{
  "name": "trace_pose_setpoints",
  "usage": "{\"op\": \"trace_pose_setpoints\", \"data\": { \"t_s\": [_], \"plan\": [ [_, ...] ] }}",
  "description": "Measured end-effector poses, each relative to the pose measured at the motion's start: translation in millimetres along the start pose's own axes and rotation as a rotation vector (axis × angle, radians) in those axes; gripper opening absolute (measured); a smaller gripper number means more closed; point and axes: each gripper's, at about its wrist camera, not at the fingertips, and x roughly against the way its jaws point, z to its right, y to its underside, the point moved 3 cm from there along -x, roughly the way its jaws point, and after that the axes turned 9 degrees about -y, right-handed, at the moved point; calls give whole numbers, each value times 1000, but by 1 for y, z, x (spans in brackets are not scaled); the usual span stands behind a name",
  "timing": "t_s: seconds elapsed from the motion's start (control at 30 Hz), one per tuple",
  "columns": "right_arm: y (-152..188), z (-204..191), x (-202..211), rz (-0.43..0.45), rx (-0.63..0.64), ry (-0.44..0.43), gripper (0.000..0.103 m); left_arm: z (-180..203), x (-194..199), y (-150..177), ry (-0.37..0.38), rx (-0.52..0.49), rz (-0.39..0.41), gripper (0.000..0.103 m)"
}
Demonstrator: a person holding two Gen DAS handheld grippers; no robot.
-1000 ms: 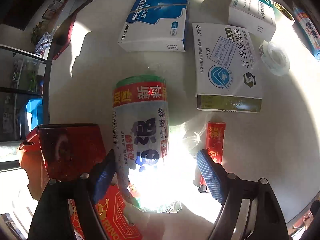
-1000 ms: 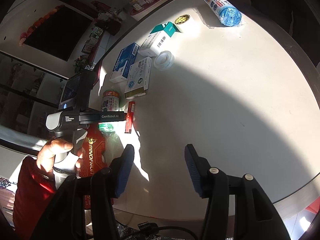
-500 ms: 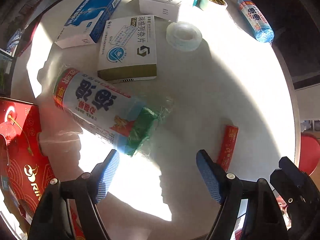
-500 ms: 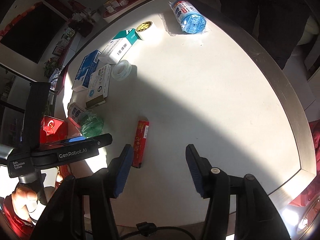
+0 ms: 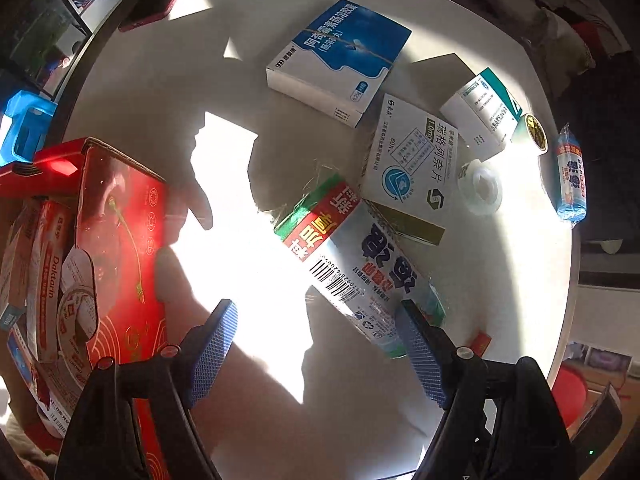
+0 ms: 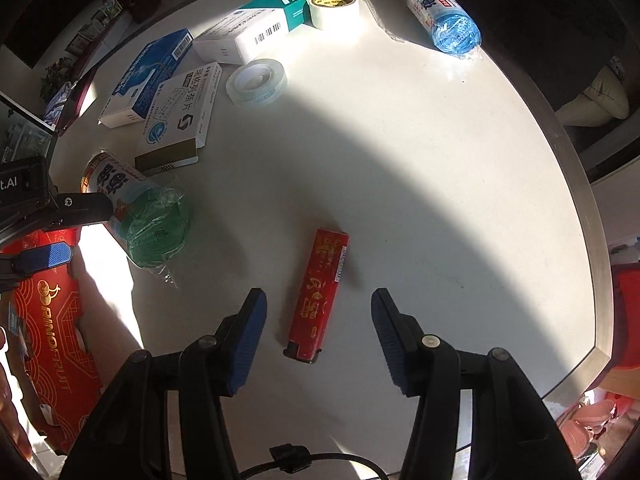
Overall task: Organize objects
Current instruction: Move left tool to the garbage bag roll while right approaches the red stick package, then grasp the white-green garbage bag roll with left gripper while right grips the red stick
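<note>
Sunlight is falling across the round white table (image 6: 400, 160), where the right gripper (image 6: 318, 330), jaws spread and empty, is now straddling the slim red glossy lighter (image 6: 320, 292), having closed in since a moment ago. Left gripper (image 5: 316, 350) is hovering released beside the green-ended plastic-wrapped bag roll (image 5: 352, 264), which is lying against the white cardboard medicine box (image 5: 408, 164).

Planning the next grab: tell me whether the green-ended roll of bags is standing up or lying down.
Lying down. The roll of bags rests on its side on the table, its green end facing the right gripper's camera.
</note>
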Motion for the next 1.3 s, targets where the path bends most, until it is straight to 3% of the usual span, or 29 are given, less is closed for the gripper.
{"op": "trace_pose_setpoints", "data": {
  "t_s": [0.2, 0.37, 0.57, 0.67, 0.8, 0.9, 1.07, 1.2, 1.3],
  "plan": [
    [2, 0, -12, -17, 5, 70, 54, 17, 1, -9, -15, 21, 21, 88],
    [1, 2, -13, 1, 22, 105, 56, 24, -12, -7, 27, 74, -16, 91],
    [0, 3, -14, 9, 52, 146, 73, 37, -18, -9, 27, 78, -11, 95],
    [0, 4, -16, 6, 58, 132, 79, 40, -26, -11, 62, 110, -43, 97],
    [-2, 7, -17, 1, 56, 111, 79, 47, -41, -9, 86, 134, -91, 99],
    [-2, 8, -17, 0, 64, 113, 79, 57, -40, -8, 51, 115, -71, 100],
    [-3, 11, -16, -1, 66, 104, 79, 67, -37, -7, 60, 102, -62, 99],
    [-3, 10, -15, 5, 78, 109, 78, 76, -33, -4, 56, 94, -45, 95],
    [-4, 9, -14, 3, 84, 101, 72, 82, -30, -2, 42, 85, -29, 89]
  ]
}}
